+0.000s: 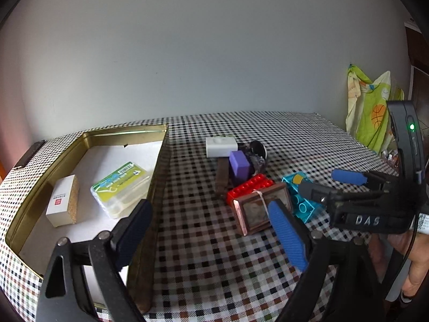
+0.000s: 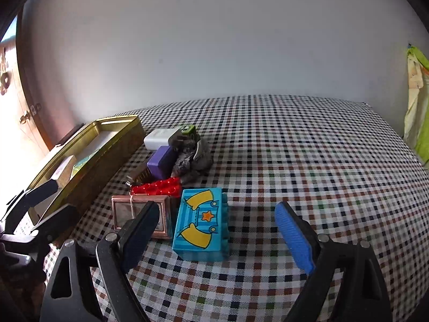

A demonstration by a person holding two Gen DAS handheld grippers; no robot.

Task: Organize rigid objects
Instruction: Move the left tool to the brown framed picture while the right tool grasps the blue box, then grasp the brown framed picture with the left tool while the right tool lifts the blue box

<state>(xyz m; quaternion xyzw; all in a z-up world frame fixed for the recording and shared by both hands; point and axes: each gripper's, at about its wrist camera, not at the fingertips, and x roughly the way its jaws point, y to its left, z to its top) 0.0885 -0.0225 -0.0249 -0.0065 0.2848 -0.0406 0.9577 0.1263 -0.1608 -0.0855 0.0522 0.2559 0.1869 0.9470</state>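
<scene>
A gold tin [image 1: 158,166] on the left holds a white box [image 1: 63,201] and a clear green-labelled case [image 1: 120,187]. Right of it lies a pile: white block [image 1: 221,146], purple block [image 1: 238,165], red brick [image 1: 249,186], copper-framed box [image 1: 257,210], cyan brick [image 1: 301,196]. My left gripper [image 1: 211,230] is open and empty, over the tin's right wall and the cloth. My right gripper [image 2: 218,230] is open, its fingers either side of the cyan brick [image 2: 203,225], not touching it. It also shows in the left wrist view [image 1: 325,183].
A checkered cloth [image 2: 308,161] covers the table, against a white wall. A green and yellow patterned bag [image 1: 370,112] hangs at the far right edge. A grey furry thing [image 2: 191,158] and a dark brown block [image 1: 222,177] lie in the pile.
</scene>
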